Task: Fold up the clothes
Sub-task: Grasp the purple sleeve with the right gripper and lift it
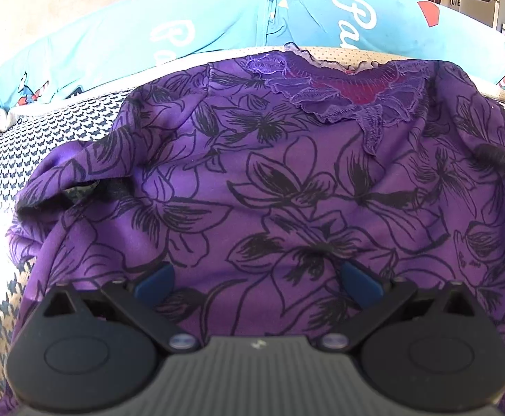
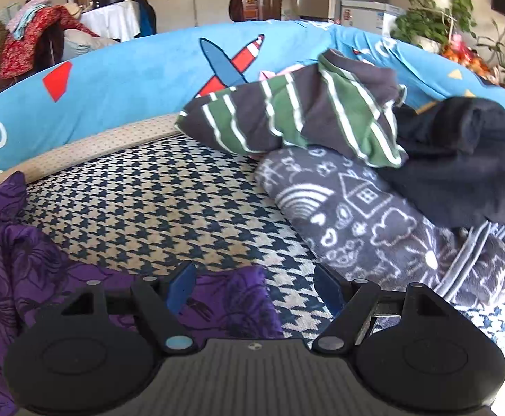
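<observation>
Purple floral blouse (image 1: 252,180), lace-collared, lies rumpled; left claw (image 1: 257,282), right claw (image 2: 257,289) open, empty.

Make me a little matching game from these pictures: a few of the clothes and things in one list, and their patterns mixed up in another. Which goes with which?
Things:
1. purple top
2. blanket
3. striped shirt
4. long cushion

Patterns:
A. white doodles of a house, rainbow and clouds on grey
B. black outlined flowers
C. red and blue aeroplane on light blue
D. green bands edged in white on dark grey

Pairs: 1-B, 2-A, 3-D, 4-C
</observation>
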